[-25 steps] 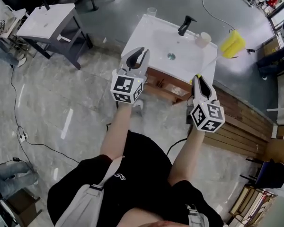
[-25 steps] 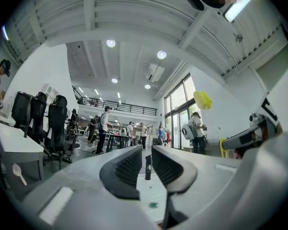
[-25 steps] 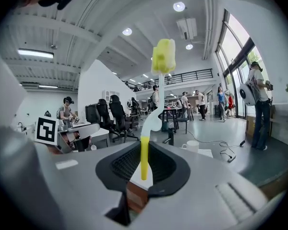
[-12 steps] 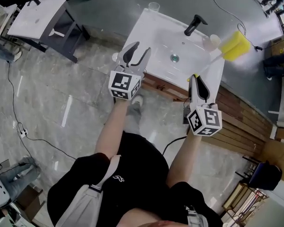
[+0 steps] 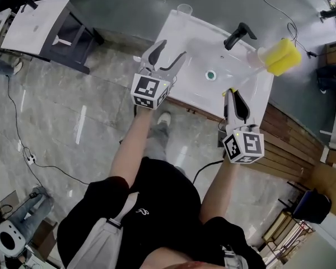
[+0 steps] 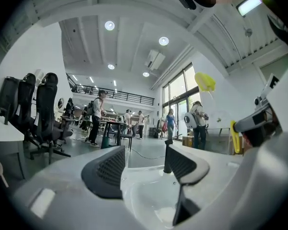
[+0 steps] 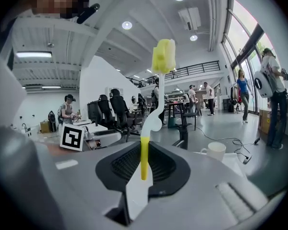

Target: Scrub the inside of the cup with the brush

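My right gripper (image 5: 233,94) is shut on the yellow-and-white handle of the brush (image 7: 144,158). The brush's yellow sponge head (image 5: 284,56) sticks out past the sink's far right corner and stands high in the right gripper view (image 7: 164,55). The white cup (image 7: 214,151) stands on the sink's rim at the right, near the faucet; in the head view the cup (image 5: 254,56) is partly behind the brush. My left gripper (image 5: 172,50) hovers over the sink's left side. Its jaws are opening, and nothing is between them in the left gripper view (image 6: 146,157).
The white sink (image 5: 182,35) has a black faucet (image 5: 239,35) and a drain (image 5: 211,75). A clear glass (image 5: 183,9) stands at its far left corner. A second white basin on a grey stand (image 5: 36,24) is off to the left. Cables lie on the floor (image 5: 22,150).
My left gripper's jaws have spread from nearly closed to wide open. Both grippers have moved forward over the sink, and the brush head now points farther right.
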